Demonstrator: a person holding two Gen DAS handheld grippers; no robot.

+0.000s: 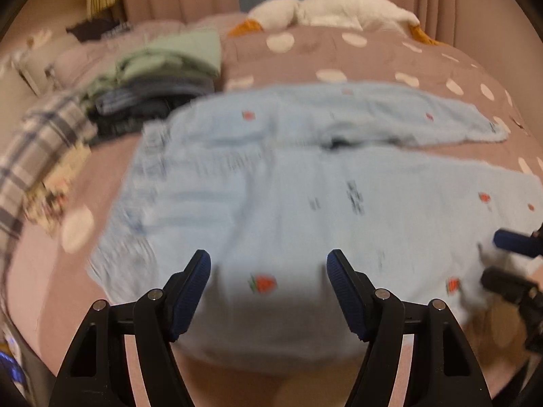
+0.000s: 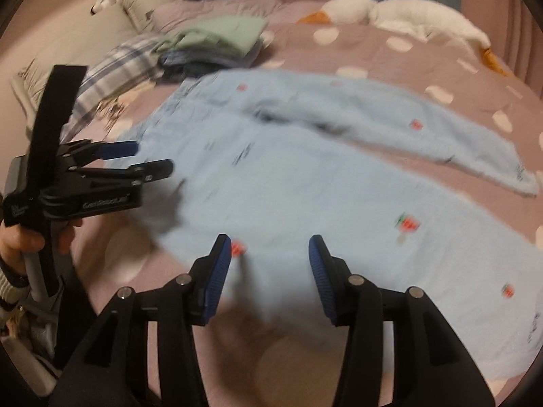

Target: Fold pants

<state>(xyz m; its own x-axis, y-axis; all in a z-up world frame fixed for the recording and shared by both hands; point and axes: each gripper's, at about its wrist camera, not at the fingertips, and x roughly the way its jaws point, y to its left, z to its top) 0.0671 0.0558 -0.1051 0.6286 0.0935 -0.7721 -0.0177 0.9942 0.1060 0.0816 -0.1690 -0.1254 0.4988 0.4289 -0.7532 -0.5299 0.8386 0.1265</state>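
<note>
Light blue pants [image 1: 288,183] with small strawberry prints lie spread flat on the bed, waistband to the left and both legs running off to the right; the right wrist view shows the pants [image 2: 305,176] the same way. My left gripper [image 1: 268,263] hovers open over the near edge of the seat area, nothing between its blue pads. My right gripper [image 2: 269,247] is open above the near edge of the nearer leg, holding nothing. The left gripper [image 2: 149,159], held by a hand, appears at the left of the right wrist view. The right gripper [image 1: 505,257] shows at the left wrist view's right edge.
The bed has a mauve cover with white dots [image 1: 373,57]. A stack of folded clothes [image 1: 163,78] and a plaid garment [image 1: 40,142] lie left of the pants. A white plush goose [image 1: 332,10] lies at the far side. Pink curtains hang behind.
</note>
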